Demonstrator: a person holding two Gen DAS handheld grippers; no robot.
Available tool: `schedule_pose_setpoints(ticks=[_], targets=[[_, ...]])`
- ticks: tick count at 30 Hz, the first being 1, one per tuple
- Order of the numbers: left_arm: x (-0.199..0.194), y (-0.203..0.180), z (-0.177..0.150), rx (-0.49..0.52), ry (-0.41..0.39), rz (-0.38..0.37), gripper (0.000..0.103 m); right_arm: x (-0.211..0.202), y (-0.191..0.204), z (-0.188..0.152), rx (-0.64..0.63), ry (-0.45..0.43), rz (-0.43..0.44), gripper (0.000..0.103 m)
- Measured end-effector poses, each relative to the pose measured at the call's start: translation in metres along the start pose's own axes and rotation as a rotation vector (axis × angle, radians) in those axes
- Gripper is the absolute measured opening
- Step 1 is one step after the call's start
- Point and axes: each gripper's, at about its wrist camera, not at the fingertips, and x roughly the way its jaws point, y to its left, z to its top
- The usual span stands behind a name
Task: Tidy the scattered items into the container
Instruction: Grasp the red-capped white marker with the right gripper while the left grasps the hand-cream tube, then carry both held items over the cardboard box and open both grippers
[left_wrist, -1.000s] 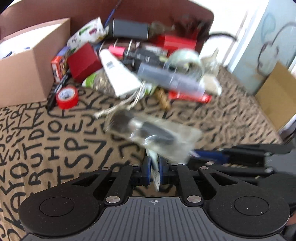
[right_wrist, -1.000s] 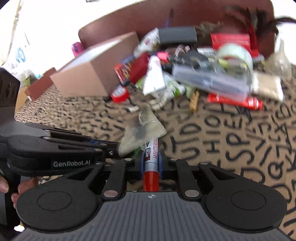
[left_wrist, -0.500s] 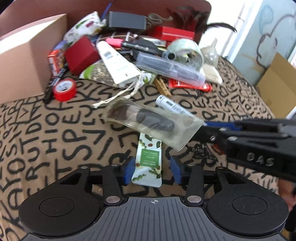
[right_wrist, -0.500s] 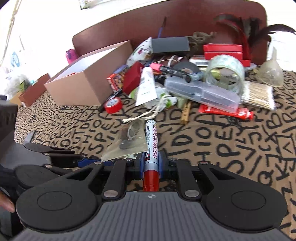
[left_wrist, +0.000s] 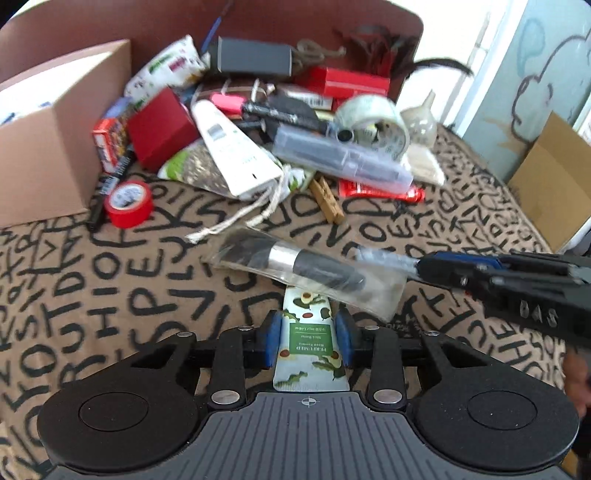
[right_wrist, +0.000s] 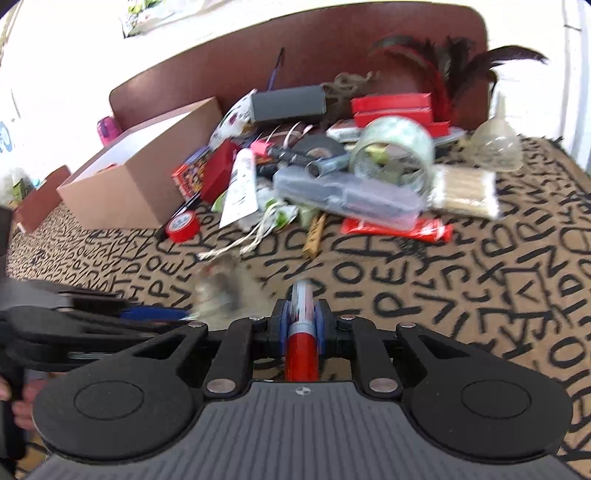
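Observation:
My left gripper (left_wrist: 307, 341) has its jaws closing on a flat avocado-print tube (left_wrist: 308, 332), and the blue pads touch both of its edges. Just beyond lies a makeup brush in a clear sleeve (left_wrist: 295, 266), loose on the lettered cloth. My right gripper (right_wrist: 303, 325) is shut on a red-capped marker (right_wrist: 303, 347). In the left wrist view it reaches in from the right (left_wrist: 421, 264), with the marker's blurred tip (left_wrist: 384, 256) at the sleeve. The open cardboard box (left_wrist: 48, 147) stands at the far left (right_wrist: 140, 184). The left gripper (right_wrist: 147, 314) shows low at the left of the right wrist view.
A pile fills the back of the bed: a red tape roll (left_wrist: 129, 203), a white tube (left_wrist: 229, 147), a clear case (left_wrist: 343, 158), a clear tape roll (left_wrist: 373, 118), a funnel (left_wrist: 421, 122) and red boxes (left_wrist: 351, 81). A brown headboard (right_wrist: 332, 48) stands behind. A person's hand (right_wrist: 18, 406) holds the left gripper.
My left gripper opened and let the brush sleeve drop to the cloth, then narrowed onto the avocado tube. My right gripper drew the marker back a little to the right.

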Motion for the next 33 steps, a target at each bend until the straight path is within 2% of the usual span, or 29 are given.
schedule_pose_setpoints(ticks=[3,6,8,10,12,15,21,23,24,25,26,27,29,31,33], targets=[[-0.020,0.008,-0.006,-0.007,-0.013,0.021,0.031,-0.008,-0.001,0.002,-0.007,-0.020,0.001,0.017],[-0.033,0.015,-0.014,-0.004,-0.012,0.067,0.031,-0.011,0.007,0.003,-0.036,-0.023,0.042,0.016],[-0.035,0.020,-0.021,-0.004,0.004,0.090,0.031,-0.011,0.015,0.002,-0.063,-0.015,0.068,0.011],[-0.028,0.023,-0.028,0.007,0.044,0.111,0.031,-0.006,0.019,-0.001,-0.095,0.023,0.067,0.011],[-0.019,0.024,-0.033,0.004,0.073,0.108,0.043,0.001,0.020,-0.006,-0.113,0.067,0.033,0.011],[-0.009,0.024,-0.035,0.002,0.081,0.104,0.052,0.008,0.015,-0.014,-0.108,0.115,-0.009,0.014],[0.003,0.020,-0.029,0.021,0.071,0.102,0.060,0.013,0.011,-0.020,-0.098,0.145,-0.008,0.014],[0.009,0.018,-0.028,0.033,0.069,0.109,0.059,0.015,0.012,-0.020,-0.100,0.148,0.004,0.017],[0.011,0.014,-0.027,0.052,0.066,0.123,0.039,0.016,0.014,-0.020,-0.101,0.148,0.010,0.018],[0.011,0.011,-0.027,0.072,0.065,0.138,0.030,0.016,0.015,-0.020,-0.104,0.148,0.016,0.019],[0.010,0.010,-0.027,0.084,0.069,0.132,0.029,0.016,0.016,-0.021,-0.106,0.149,0.022,0.019],[0.008,0.009,-0.028,0.083,0.073,0.122,0.029,0.016,0.017,-0.021,-0.108,0.152,0.028,0.020],[0.007,0.009,-0.030,0.085,0.073,0.117,0.029,0.018,0.019,-0.023,-0.117,0.170,0.035,0.029],[0.008,0.010,-0.032,0.089,0.067,0.112,0.042,0.022,0.022,-0.028,-0.136,0.202,0.026,0.031],[0.010,0.008,-0.033,0.106,0.060,0.112,0.044,0.024,0.025,-0.034,-0.157,0.198,0.010,0.031]])
